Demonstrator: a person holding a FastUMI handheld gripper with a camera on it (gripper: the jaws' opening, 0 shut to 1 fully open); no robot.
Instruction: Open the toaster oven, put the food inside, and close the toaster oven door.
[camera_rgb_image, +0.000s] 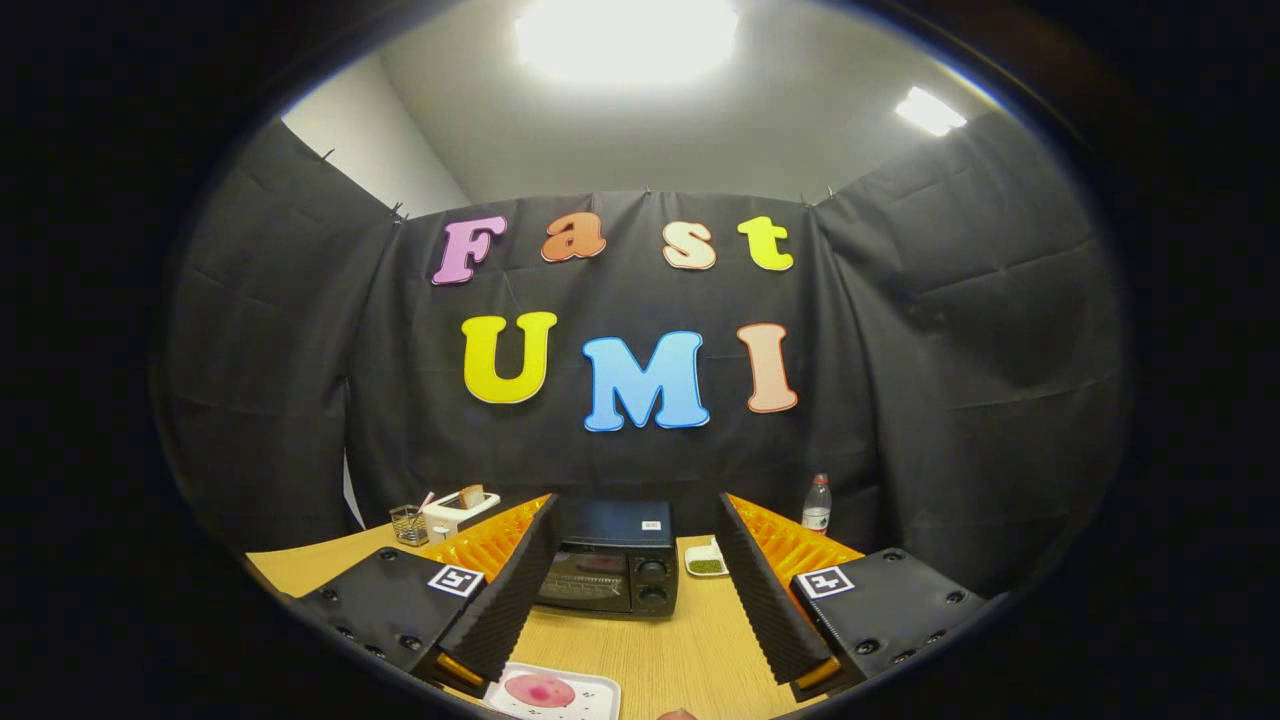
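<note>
The door is shut and the first step, opening it, is not yet done.

The small black toaster oven sits on the light wooden worktop, straight ahead between the two fingers, its door closed. The gripper is wide open and holds nothing. Just below the fingers lies a white tray with a round pink food piece. Next, I think, the gripper must reach forward and pull the door down.

the left finger covers the toaster oven's left side. the white tray with pink food is cut off below; the bottle's label is too small to tell.
</note>
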